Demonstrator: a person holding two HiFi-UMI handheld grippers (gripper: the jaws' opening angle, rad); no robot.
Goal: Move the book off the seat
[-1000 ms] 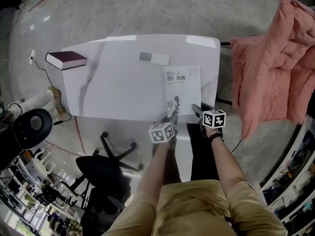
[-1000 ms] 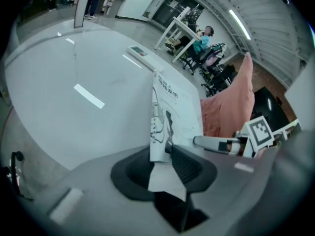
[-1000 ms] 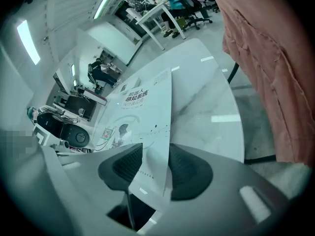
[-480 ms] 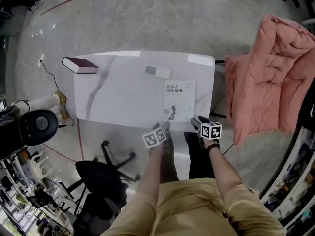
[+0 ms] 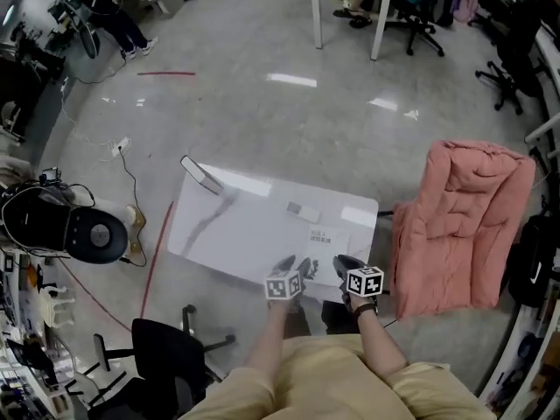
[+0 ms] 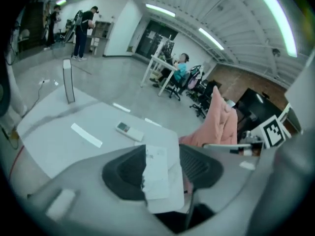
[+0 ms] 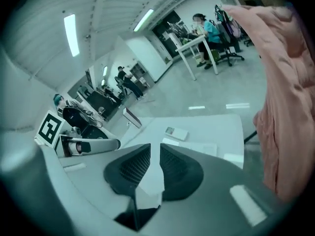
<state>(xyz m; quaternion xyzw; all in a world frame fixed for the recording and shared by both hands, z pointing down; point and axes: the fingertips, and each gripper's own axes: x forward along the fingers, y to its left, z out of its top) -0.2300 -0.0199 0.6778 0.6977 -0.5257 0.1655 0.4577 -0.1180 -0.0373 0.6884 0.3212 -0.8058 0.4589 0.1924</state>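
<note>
The white-covered book (image 5: 328,239) lies flat on the white table (image 5: 236,230), near its front right corner. Both grippers hover just short of it at the table's near edge. In the left gripper view the book (image 6: 157,156) shows through the gap of my left gripper (image 6: 163,173); its jaws are apart and closing, and no pad touches the book. My left gripper (image 5: 293,269) and right gripper (image 5: 341,265) stand side by side. The right gripper (image 7: 155,168) is closing to a narrow slit with nothing in it; the book (image 7: 197,146) lies beyond it.
A grey remote (image 5: 304,211) lies behind the book, and a dark red book (image 5: 201,175) sits at the table's far left corner. A chair draped with a pink jacket (image 5: 455,221) stands right of the table. A black office chair (image 5: 162,357) is near left.
The head camera has lifted and pulled back, so the table looks smaller. Both grippers have drawn back from the white book's near edge. The book stays on the table.
</note>
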